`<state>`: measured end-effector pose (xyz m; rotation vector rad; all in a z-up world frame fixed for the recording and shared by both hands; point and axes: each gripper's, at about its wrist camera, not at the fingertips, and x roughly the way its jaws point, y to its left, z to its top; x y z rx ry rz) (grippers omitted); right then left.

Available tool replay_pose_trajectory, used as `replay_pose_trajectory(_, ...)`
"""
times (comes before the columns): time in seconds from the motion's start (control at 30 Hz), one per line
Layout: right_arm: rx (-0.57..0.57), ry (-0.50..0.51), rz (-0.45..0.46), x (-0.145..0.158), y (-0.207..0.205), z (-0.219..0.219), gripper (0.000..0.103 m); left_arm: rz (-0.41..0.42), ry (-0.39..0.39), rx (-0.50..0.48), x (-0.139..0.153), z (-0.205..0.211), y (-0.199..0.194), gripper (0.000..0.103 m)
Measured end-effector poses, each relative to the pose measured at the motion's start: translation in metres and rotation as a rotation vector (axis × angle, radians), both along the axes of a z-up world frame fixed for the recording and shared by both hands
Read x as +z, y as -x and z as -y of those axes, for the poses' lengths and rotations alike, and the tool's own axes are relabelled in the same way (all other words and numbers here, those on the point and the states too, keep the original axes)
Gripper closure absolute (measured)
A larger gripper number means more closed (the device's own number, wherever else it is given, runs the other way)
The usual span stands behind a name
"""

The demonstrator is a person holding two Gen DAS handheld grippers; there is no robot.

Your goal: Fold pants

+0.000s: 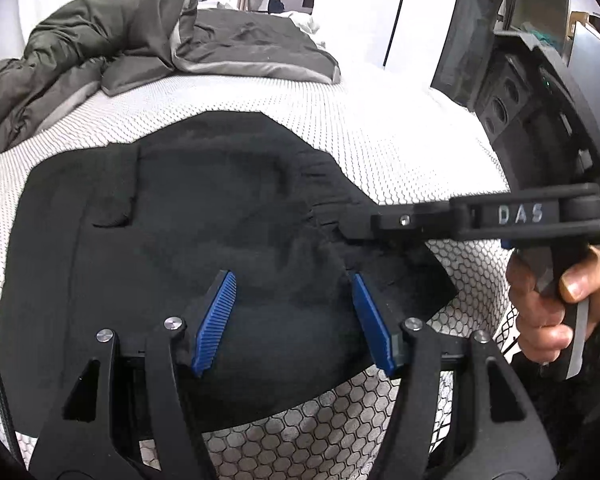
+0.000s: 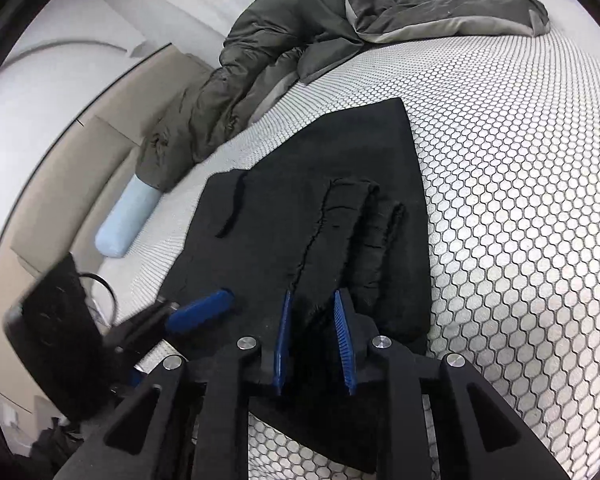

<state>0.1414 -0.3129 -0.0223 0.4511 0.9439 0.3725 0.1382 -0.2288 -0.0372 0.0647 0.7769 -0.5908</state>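
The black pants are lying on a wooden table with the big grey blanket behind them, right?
Not quite. The pants lie on a bed with a white honeycomb-patterned cover, not a wooden table. Both wrist views show it. The grey blanket is indeed behind them.

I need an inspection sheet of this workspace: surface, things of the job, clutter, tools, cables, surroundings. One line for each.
Surface: mattress with a white honeycomb cover.
Job's things: black pants lying partly folded, the elastic waistband bunched at the near end.
Clutter: grey-green duvet heaped at the far end; light blue roll beside the mattress.
Tools: left tool open, pads apart over the pants; right tool with narrow jaws astride the waistband edge, grip not certain.
Cables: a dark cable loop behind the left tool.
Surroundings: white walls, a beige panel, a dark monitor.
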Motion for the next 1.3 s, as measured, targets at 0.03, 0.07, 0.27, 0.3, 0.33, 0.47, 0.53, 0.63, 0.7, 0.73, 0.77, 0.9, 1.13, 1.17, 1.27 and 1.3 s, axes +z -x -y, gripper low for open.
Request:
replay_pose_trajectory(0.03,0.001,-0.009,-0.008,-0.002,0.000,0.001,0.081,-0.009,-0.011,-0.005,-0.004,0.002,-0.001,0.045)
replay_pose_trajectory(0.07,0.006,-0.011,-0.013,-0.004,0.001,0.002,0.081,-0.016,-0.021,-0.009,-0.007,0.004,-0.001,0.045)
replay_pose_trajectory(0.27,0.002,-0.003,-0.005,-0.010,-0.004,-0.006,0.082,-0.012,-0.031,-0.011,-0.013,0.008,-0.001,0.045)
replay_pose_trajectory(0.3,0.008,0.026,0.012,-0.008,-0.004,-0.010,0.087,-0.009,-0.033,-0.012,-0.013,0.008,0.000,0.045)
replay_pose_trajectory(0.33,0.009,0.074,0.047,-0.004,-0.003,-0.016,0.091,-0.006,-0.035,-0.012,-0.014,0.009,0.000,0.045)
replay_pose_trajectory(0.47,-0.016,0.157,0.117,0.012,0.003,-0.021,0.096,0.000,-0.044,-0.018,-0.014,0.010,0.001,0.045)
replay_pose_trajectory(0.53,-0.042,0.259,0.050,-0.003,-0.005,-0.021,0.096,0.004,-0.071,-0.022,-0.017,0.013,0.002,0.045)
replay_pose_trajectory(0.63,-0.033,0.227,0.037,-0.002,-0.006,-0.018,0.089,0.004,-0.067,-0.018,-0.014,0.012,0.002,0.045)
replay_pose_trajectory(0.7,-0.058,0.146,0.054,0.008,-0.002,-0.007,0.083,-0.009,-0.057,-0.018,-0.014,0.011,0.000,0.045)
replay_pose_trajectory(0.73,-0.092,0.125,0.070,0.013,0.002,0.002,0.074,-0.007,-0.057,-0.020,-0.014,0.010,0.000,0.045)
replay_pose_trajectory(0.77,-0.112,0.120,0.076,0.015,0.003,0.006,0.072,-0.002,-0.060,-0.023,-0.015,0.010,0.001,0.045)
replay_pose_trajectory(0.9,-0.142,0.006,-0.004,-0.005,-0.010,0.024,0.070,-0.003,-0.072,-0.022,-0.014,0.011,0.000,0.045)
replay_pose_trajectory(1.13,-0.128,-0.174,0.014,-0.011,-0.028,0.044,0.061,0.004,-0.073,-0.032,-0.015,0.009,-0.001,0.044)
replay_pose_trajectory(1.17,-0.107,-0.156,0.016,-0.010,-0.030,0.040,0.061,0.004,-0.073,-0.032,-0.016,0.008,0.000,0.044)
replay_pose_trajectory(1.27,-0.057,-0.001,0.033,-0.006,-0.033,0.018,0.061,0.003,-0.074,-0.030,-0.016,0.008,0.000,0.044)
replay_pose_trajectory(1.3,-0.038,0.052,0.036,-0.006,-0.034,0.008,0.062,0.004,-0.076,-0.029,-0.017,0.008,0.000,0.044)
